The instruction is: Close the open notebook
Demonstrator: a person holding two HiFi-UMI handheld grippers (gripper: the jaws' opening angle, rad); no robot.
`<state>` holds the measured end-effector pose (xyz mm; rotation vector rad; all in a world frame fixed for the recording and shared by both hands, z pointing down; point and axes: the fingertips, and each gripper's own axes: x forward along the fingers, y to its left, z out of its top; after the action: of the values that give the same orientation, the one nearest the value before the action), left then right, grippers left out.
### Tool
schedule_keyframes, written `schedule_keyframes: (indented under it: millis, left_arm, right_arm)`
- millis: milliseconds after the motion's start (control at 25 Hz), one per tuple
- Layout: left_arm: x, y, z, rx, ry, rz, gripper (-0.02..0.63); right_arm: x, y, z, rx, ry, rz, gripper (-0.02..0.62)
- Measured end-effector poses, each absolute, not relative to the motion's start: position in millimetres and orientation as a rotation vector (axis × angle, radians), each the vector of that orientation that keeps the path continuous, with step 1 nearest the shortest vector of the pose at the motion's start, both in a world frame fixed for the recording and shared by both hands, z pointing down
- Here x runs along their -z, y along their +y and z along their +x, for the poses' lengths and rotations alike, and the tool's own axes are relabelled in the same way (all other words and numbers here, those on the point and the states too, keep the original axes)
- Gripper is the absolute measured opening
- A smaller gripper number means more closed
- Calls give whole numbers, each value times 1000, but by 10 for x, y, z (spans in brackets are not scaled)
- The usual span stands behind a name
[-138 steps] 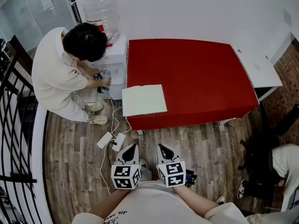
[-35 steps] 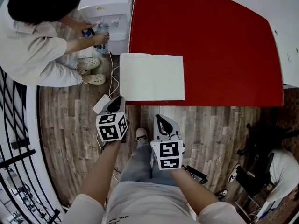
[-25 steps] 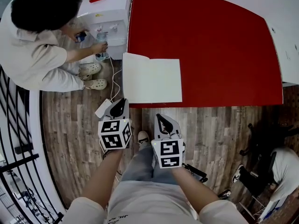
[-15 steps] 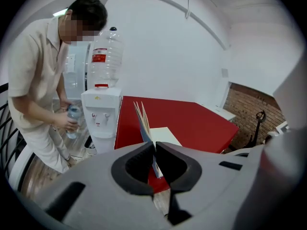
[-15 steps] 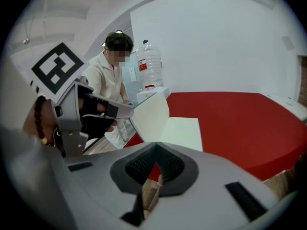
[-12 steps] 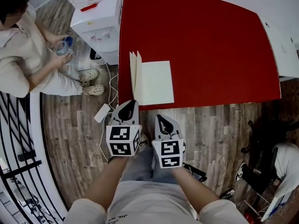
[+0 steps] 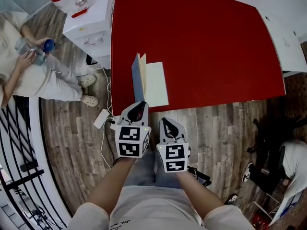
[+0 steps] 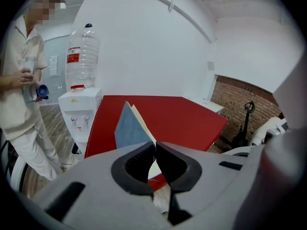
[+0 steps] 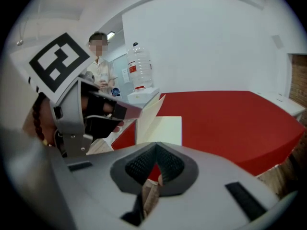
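Lying near the front left edge of the red table (image 7: 206,42): notebook (image 7: 156,83), only partly open. Grey-blue cover (image 7: 137,75) raised steeply over the cream page beneath, with a few leaves up beside it.

Left gripper (image 7: 139,108) at the notebook's near edge, jaws drawn together with only a hairline slit and nothing visible between them. Contact with the cover not determinable from any view. Right gripper (image 7: 168,125) short of the table edge, over wooden floor, jaws closed tip to tip and empty.

Head view only: layout of table, both grippers with their black-and-white marker cubes, white power strip (image 7: 101,119) and cables on the floor, white cabinet (image 7: 285,42) at the table's far right. Left gripper view only: outer face of the raised cover, brick wall (image 8: 235,109) beyond the table. Right gripper view only: inner cream side of the raised leaves, with the left gripper close alongside.

Left of the table: white water dispenser (image 7: 88,30) carrying a large clear bottle (image 8: 81,56); person (image 7: 29,71) beside it holding a small bottle. Red label on the large bottle, print too small to read. Small yellow mark on the dispenser front, illegible.
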<state>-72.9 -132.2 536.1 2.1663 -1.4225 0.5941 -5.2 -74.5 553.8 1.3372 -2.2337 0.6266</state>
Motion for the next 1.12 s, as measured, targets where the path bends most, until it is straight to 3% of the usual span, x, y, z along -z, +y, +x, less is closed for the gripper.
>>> schedule_keyframes:
  millis: [1120]
  left_arm:
    - [-6310, -1387, 48, -757, -1319, 2094, 26]
  right_arm:
    - [-6155, -953, 1047, -764, -2043, 1436, 6]
